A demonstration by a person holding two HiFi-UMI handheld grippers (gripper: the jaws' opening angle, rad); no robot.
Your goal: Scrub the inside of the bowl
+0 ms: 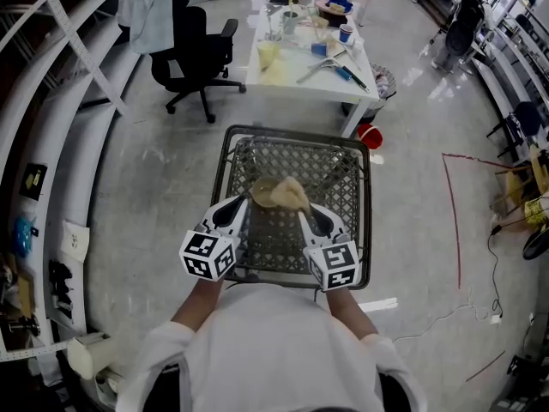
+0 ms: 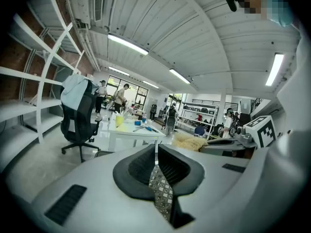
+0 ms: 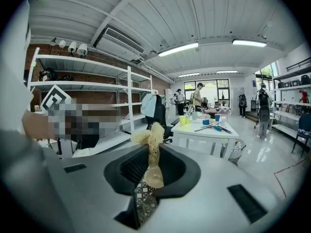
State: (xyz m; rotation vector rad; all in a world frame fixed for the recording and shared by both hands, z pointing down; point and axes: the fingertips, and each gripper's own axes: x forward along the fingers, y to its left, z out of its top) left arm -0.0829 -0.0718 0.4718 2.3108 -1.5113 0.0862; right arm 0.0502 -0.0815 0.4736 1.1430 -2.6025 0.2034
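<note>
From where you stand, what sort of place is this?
Probably a workshop or lab: white wall shelving, a cluttered white worktable beside an office chair, and strip lights overhead.

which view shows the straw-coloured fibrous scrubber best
The right gripper view: the straw-coloured fibrous scrubber stands close up, pinched between the fingers of the right gripper. The head view shows it only as a small pale lump above the grey wire basket; the left gripper view shows a distant fuzzy clump.

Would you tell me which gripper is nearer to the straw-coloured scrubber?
Right: the right gripper is shut on the scrubber; the left gripper sits apart, to its left.
</note>
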